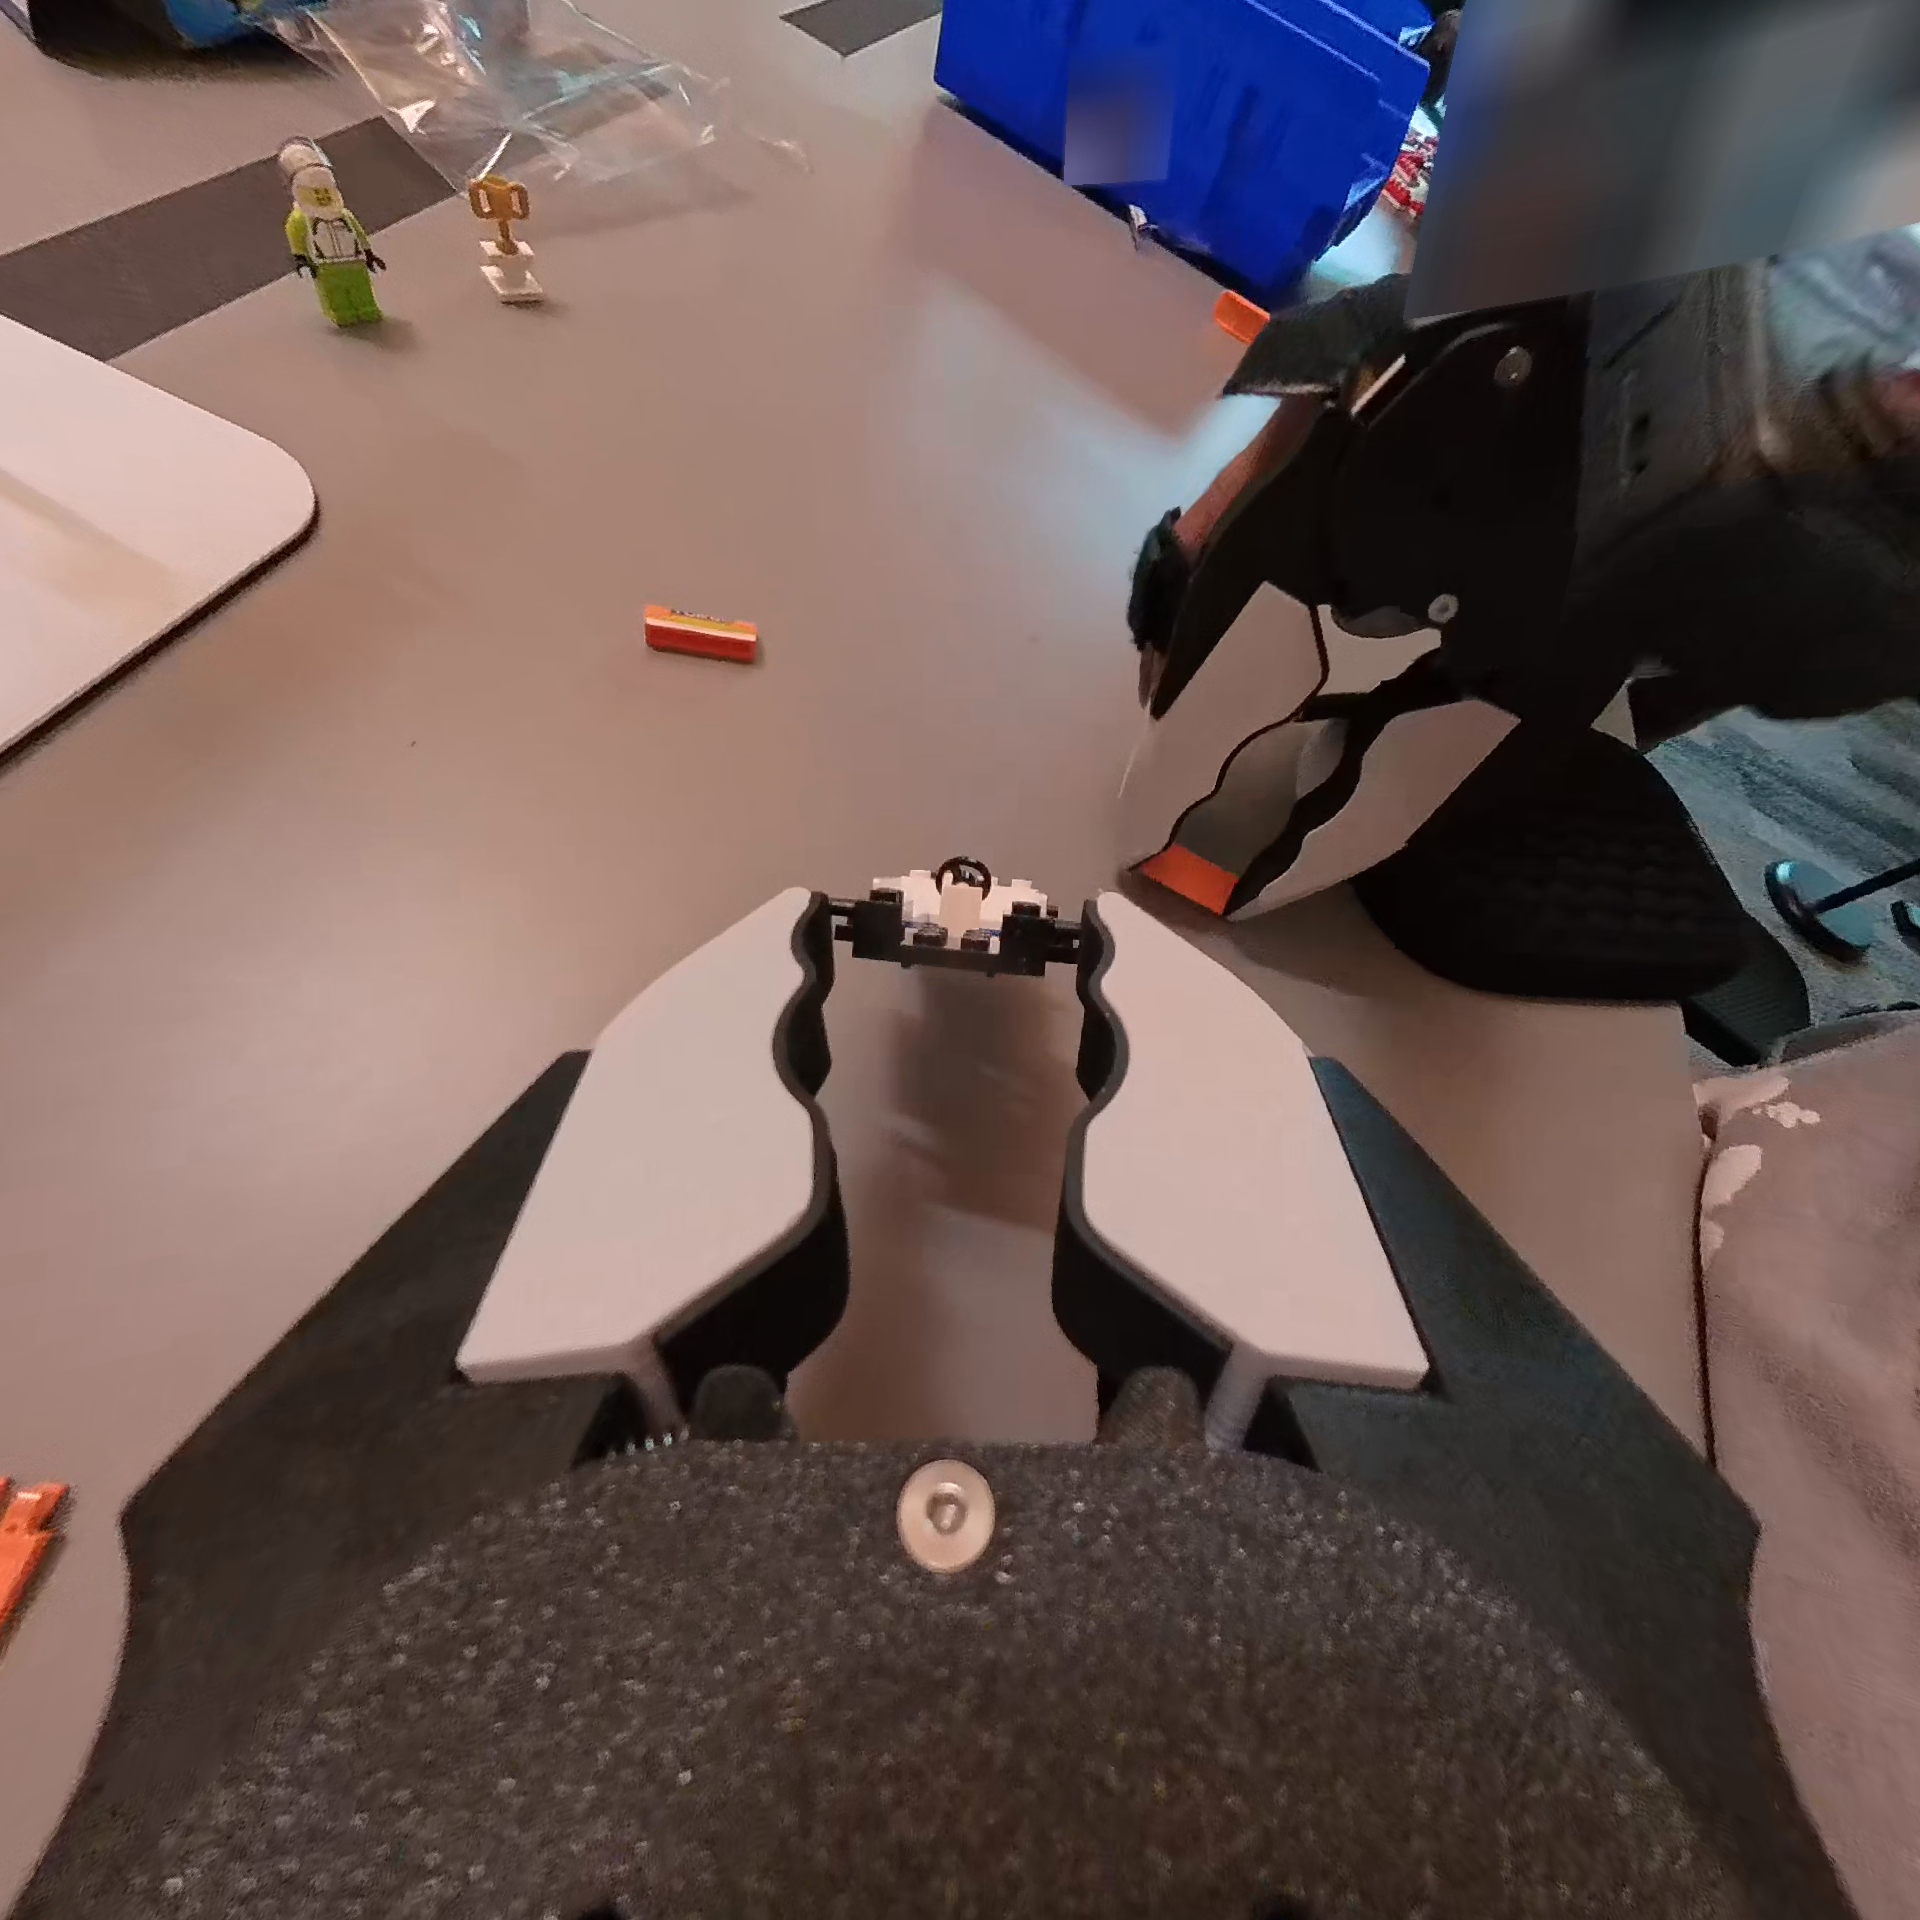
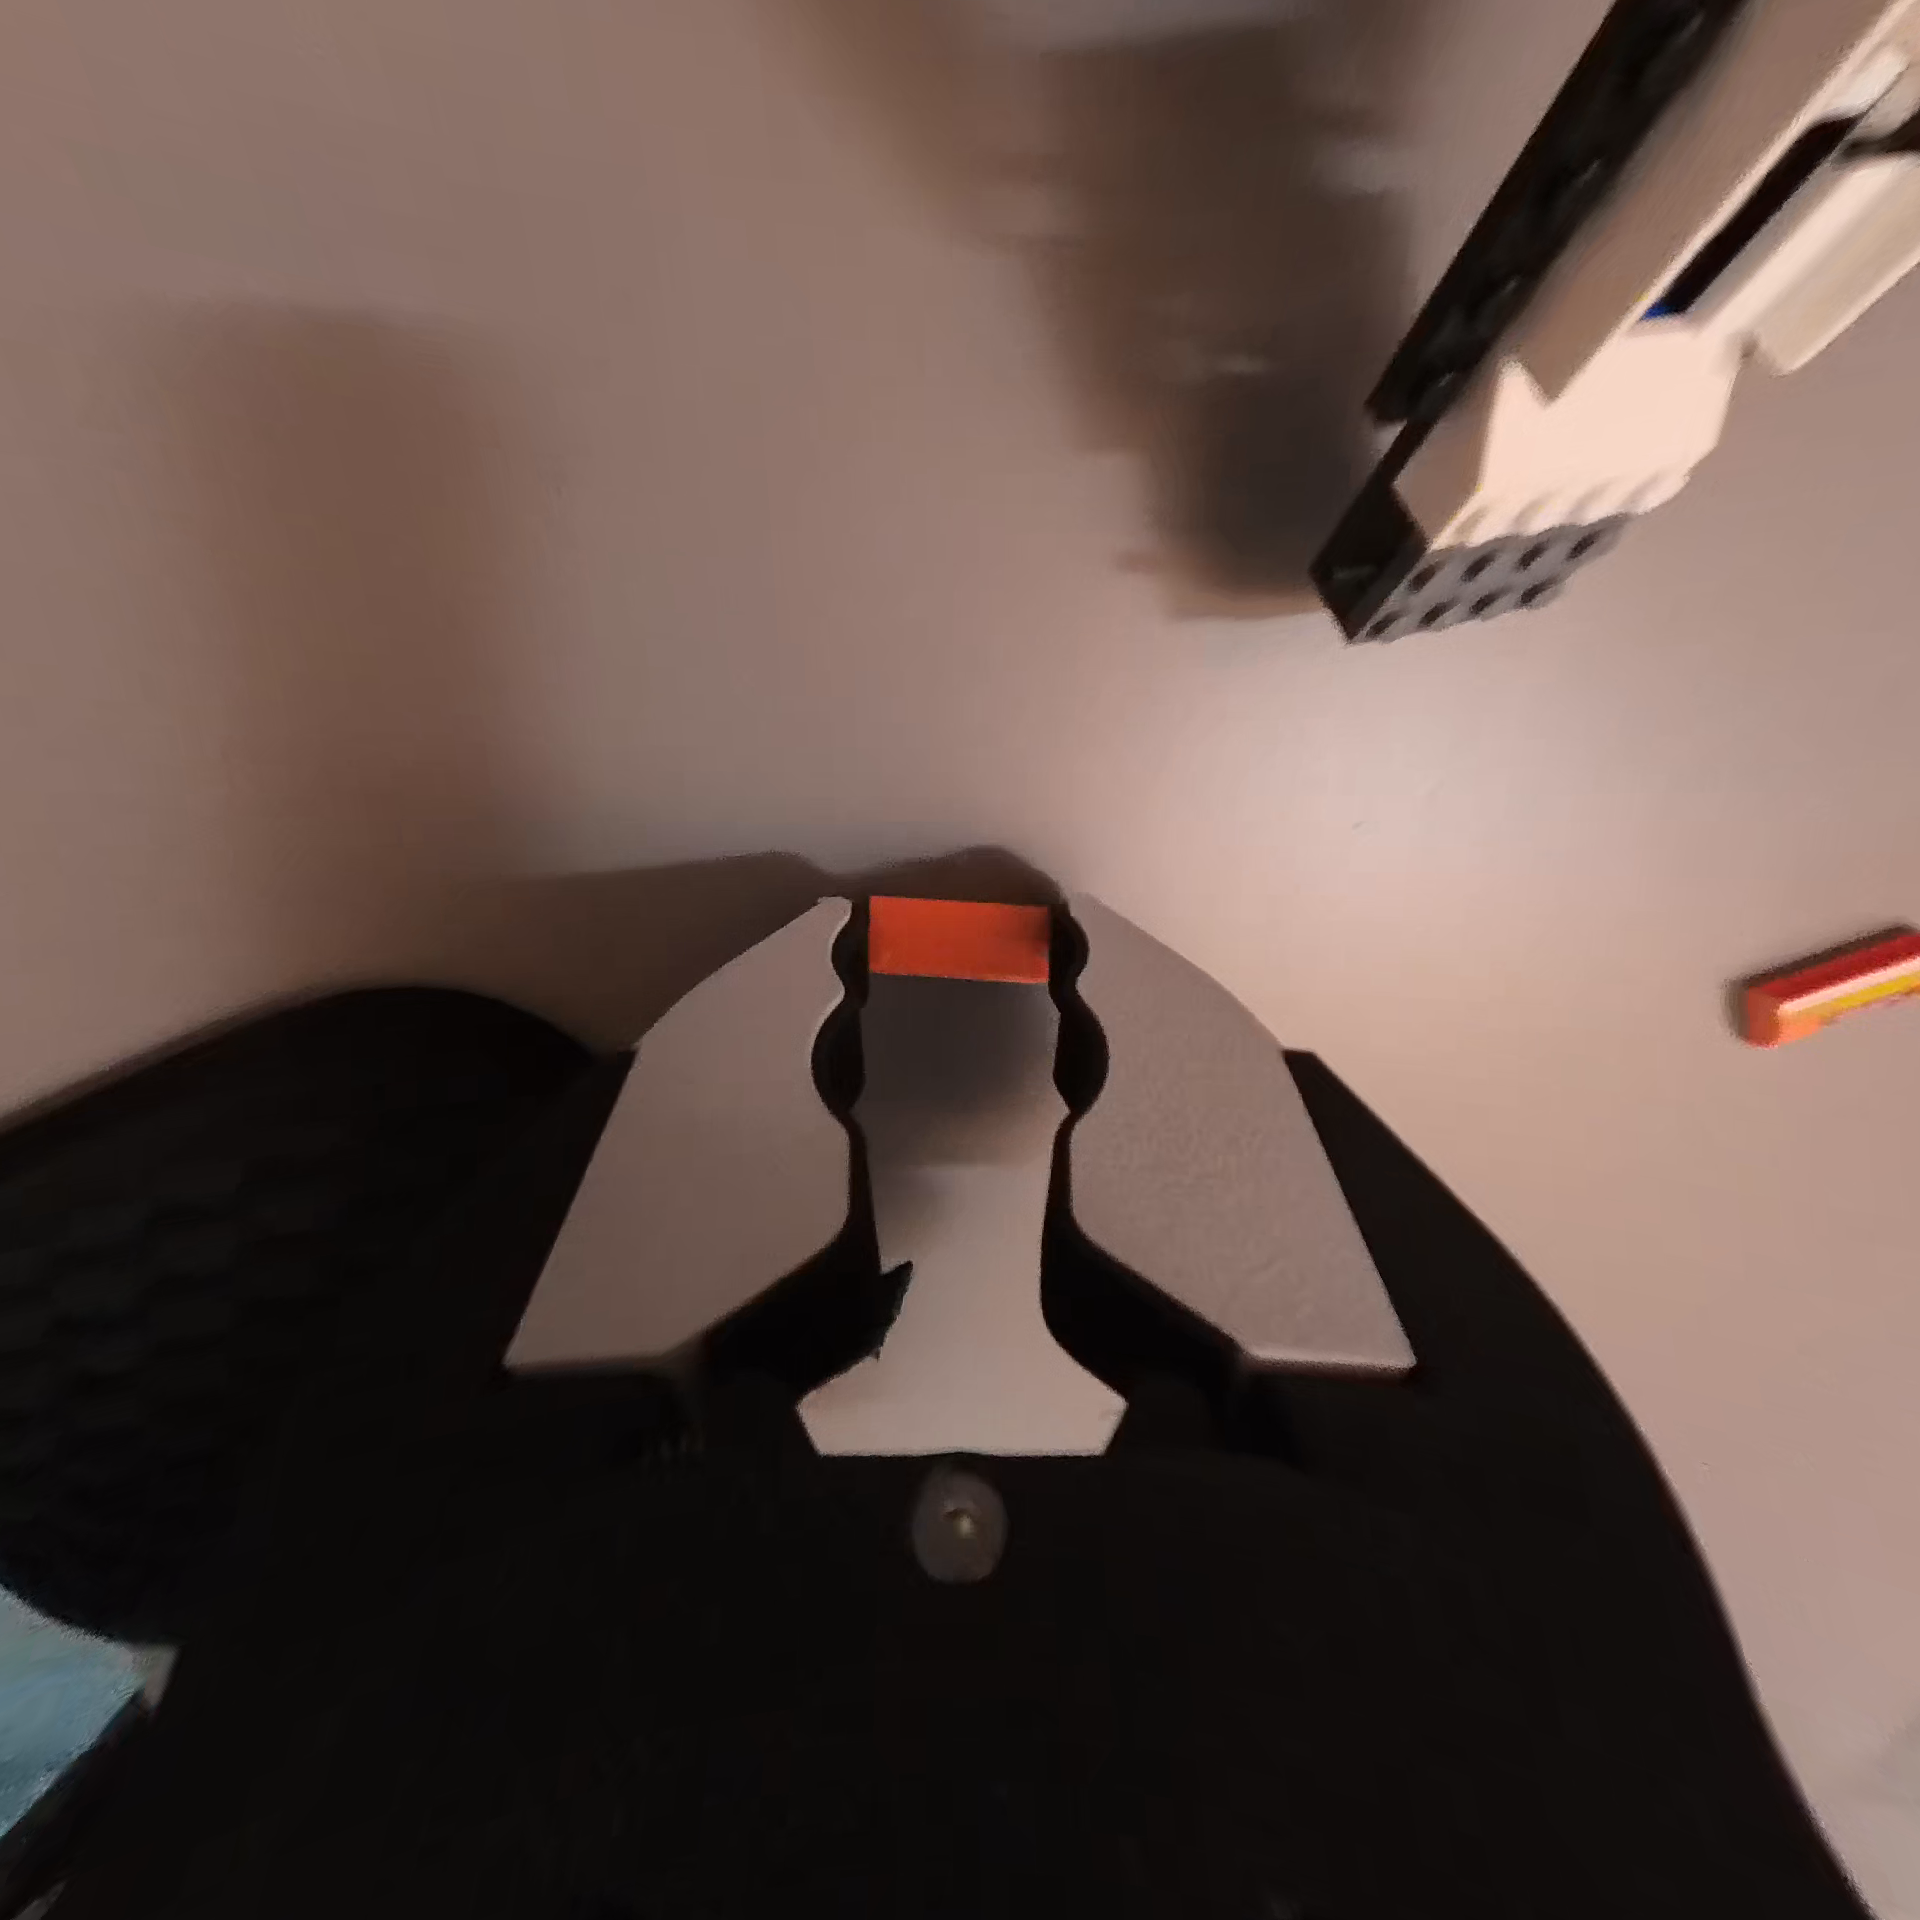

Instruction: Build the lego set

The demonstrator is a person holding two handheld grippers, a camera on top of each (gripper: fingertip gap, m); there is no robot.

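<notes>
Clamping the black-and-white lego car (image 1: 961, 914) between its jaws, your left gripper (image 1: 958, 925) holds it above the table (image 1: 831, 499). Your right gripper (image 2: 957, 940) pinches an orange brick (image 2: 957, 938) just beside it; a striped orange tile (image 1: 699, 632) lies farther off.

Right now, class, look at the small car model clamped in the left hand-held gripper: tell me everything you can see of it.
The car model is a partly built, plastic-looking Lego chassis: a black base with side axle pins, white bricks on top, a black steering wheel, and a grey studded end plate seen in the right wrist view. No wheels are fitted. The left hand-held gripper pinches it across its sides, seemingly just above the table.
</notes>
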